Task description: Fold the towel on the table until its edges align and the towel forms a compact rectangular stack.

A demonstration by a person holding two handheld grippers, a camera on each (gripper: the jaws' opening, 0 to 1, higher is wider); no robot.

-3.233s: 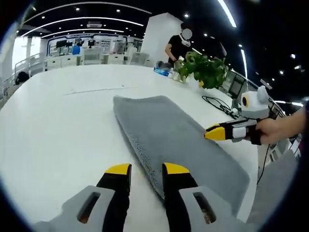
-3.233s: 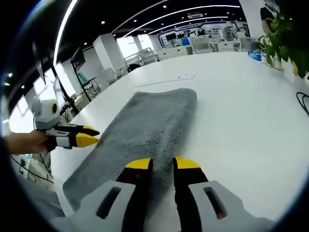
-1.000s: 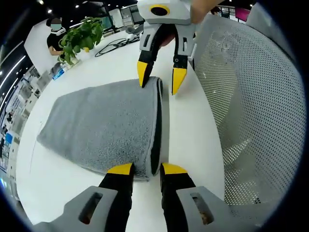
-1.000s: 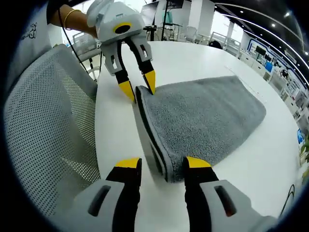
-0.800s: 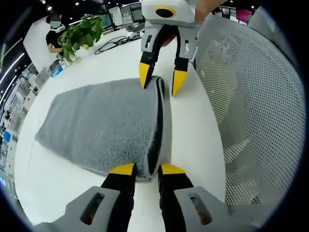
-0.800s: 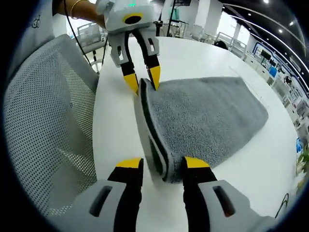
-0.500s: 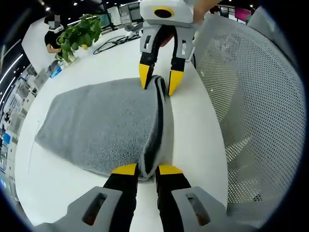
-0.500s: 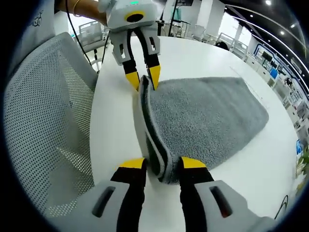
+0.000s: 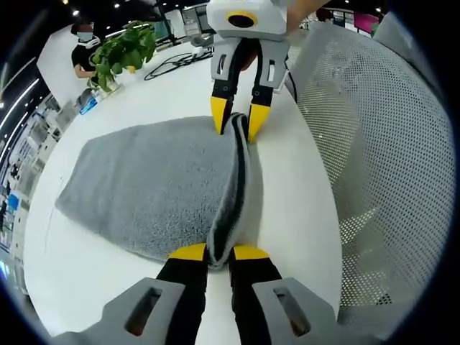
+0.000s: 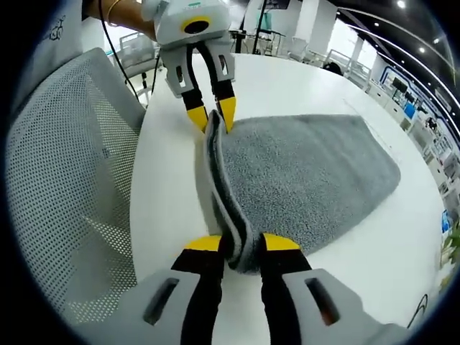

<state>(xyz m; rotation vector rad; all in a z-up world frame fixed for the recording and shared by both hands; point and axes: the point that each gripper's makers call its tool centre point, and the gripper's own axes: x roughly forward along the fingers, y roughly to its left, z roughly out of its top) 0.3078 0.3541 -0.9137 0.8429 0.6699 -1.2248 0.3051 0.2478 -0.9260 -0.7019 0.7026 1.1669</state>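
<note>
Left gripper view shows the grey towel (image 9: 151, 190) folded on the white table (image 9: 79, 280). Its thick layered edge is pinched at one corner by the left gripper (image 9: 218, 252) and at the other corner by the right gripper (image 9: 236, 117).

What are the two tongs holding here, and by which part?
Both hold the grey towel by its near folded edge: the left tongs pinch one end of that edge, the right tongs the other end.

Right gripper (image 10: 235, 244) at 6 o'clock, jaws pinching the towel (image 10: 309, 176) edge. Left gripper (image 10: 211, 113) at 12 o'clock, pinching the same edge. Mesh chair (image 10: 68, 187) at 9 o'clock.
</note>
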